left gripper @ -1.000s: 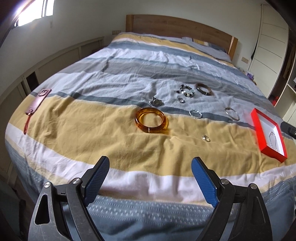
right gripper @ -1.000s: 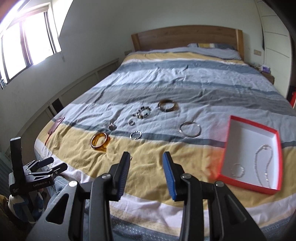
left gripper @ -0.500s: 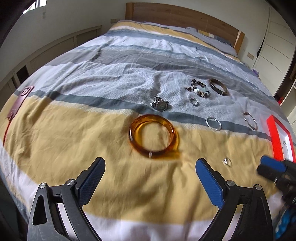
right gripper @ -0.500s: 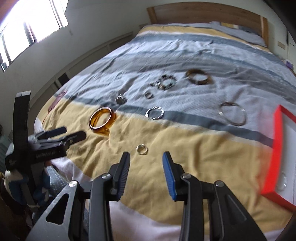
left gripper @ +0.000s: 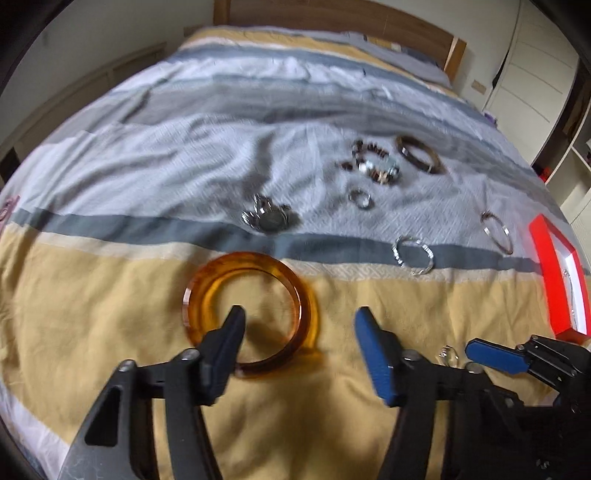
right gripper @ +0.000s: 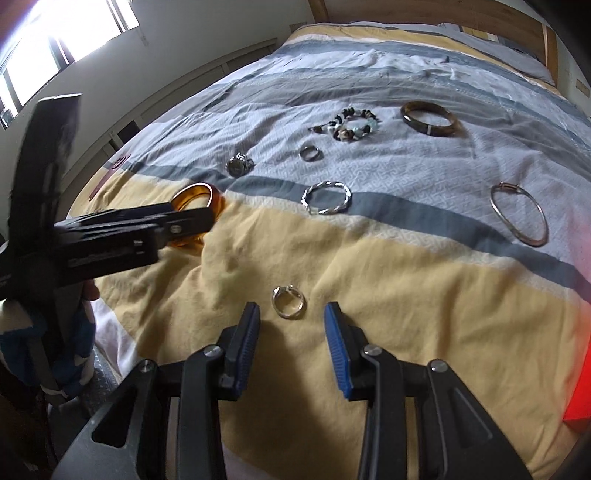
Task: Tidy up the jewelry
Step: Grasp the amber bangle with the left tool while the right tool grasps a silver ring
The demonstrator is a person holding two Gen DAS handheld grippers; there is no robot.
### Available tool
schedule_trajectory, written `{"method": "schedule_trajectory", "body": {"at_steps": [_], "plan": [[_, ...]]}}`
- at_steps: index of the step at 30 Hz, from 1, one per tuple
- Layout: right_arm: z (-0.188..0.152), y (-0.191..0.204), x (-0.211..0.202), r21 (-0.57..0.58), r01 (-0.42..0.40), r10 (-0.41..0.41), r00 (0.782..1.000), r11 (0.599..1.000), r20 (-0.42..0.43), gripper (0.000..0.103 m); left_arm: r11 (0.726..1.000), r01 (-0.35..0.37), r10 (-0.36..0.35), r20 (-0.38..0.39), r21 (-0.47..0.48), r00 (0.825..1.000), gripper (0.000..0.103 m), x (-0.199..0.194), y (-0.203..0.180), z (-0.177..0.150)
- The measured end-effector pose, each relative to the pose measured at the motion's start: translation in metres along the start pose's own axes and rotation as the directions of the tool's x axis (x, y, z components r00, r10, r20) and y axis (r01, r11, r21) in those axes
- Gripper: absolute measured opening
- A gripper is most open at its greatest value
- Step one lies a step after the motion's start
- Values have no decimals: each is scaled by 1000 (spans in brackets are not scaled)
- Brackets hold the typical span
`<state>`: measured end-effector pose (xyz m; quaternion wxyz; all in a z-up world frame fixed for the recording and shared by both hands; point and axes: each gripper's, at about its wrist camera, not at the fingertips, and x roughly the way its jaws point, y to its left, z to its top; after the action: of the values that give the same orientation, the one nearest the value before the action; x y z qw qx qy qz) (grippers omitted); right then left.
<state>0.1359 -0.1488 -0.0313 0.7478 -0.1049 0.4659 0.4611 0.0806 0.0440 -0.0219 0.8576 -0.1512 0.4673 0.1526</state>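
An amber bangle [left gripper: 251,306] lies on the yellow stripe of the bedspread. My left gripper [left gripper: 299,332] is open over it, with the left finger inside the ring and the right finger outside. In the right wrist view the bangle [right gripper: 199,199] shows behind the left gripper's arm. A small silver ring [right gripper: 289,302] lies just ahead of my open right gripper [right gripper: 291,325]. The ring also shows in the left wrist view [left gripper: 448,354]. A red box [left gripper: 557,273] sits at the right.
Further up the bed lie a watch [left gripper: 267,216], a small ring [left gripper: 361,198], a beaded bracelet [left gripper: 373,162], a dark bangle [left gripper: 421,157], a twisted silver bracelet [left gripper: 413,254] and a thin silver bangle [left gripper: 496,232]. A wooden headboard [left gripper: 332,18] stands at the far end.
Both grippers have moved down and forward toward the bed. The left one now straddles the amber bangle's rim and its jaws have narrowed. The right one has reached the small silver ring.
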Motion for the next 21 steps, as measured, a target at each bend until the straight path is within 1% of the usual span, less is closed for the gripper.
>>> {"method": "schedule_trajectory", "body": {"at_steps": [3,9,10,11,12,13,14,16,18,21], "plan": [[0,-2,4,-5,-8,8,1000,1000,-3,35,1000,-15,16,-26,7,1000,53,14,-2,0],[4,3,15,-35,-13,13,1000,999,-7,34,999,-26,27,-42,24,999,48,25,-7,3],[4,3,16,-39,-16,16,1000,999,-10,32,999,-26,27,-43,24,999,46,26,-7,3],[4,4,18,-42,-20,19,1000,999,-17,23,999,-26,27,-43,23,999,44,27,-7,3],[4,4,19,-42,-21,20,1000,999,-22,18,999,-25,26,-43,24,999,41,27,-7,3],[3,4,19,-43,-22,21,999,999,-25,18,999,-23,24,-44,27,999,35,27,-7,2],[3,4,19,-45,-23,22,999,999,-27,18,999,-20,22,-44,31,999,32,27,-8,2],[3,4,19,-43,-26,24,999,999,-28,18,999,-13,14,-46,38,999,17,27,-10,2],[3,4,16,-38,-24,23,999,999,-22,17,999,-2,4,-49,37,999,11,25,-11,2],[2,7,5,-35,-20,20,1000,999,-2,17,1000,-2,3,-37,19,999,10,19,-11,1]]}}
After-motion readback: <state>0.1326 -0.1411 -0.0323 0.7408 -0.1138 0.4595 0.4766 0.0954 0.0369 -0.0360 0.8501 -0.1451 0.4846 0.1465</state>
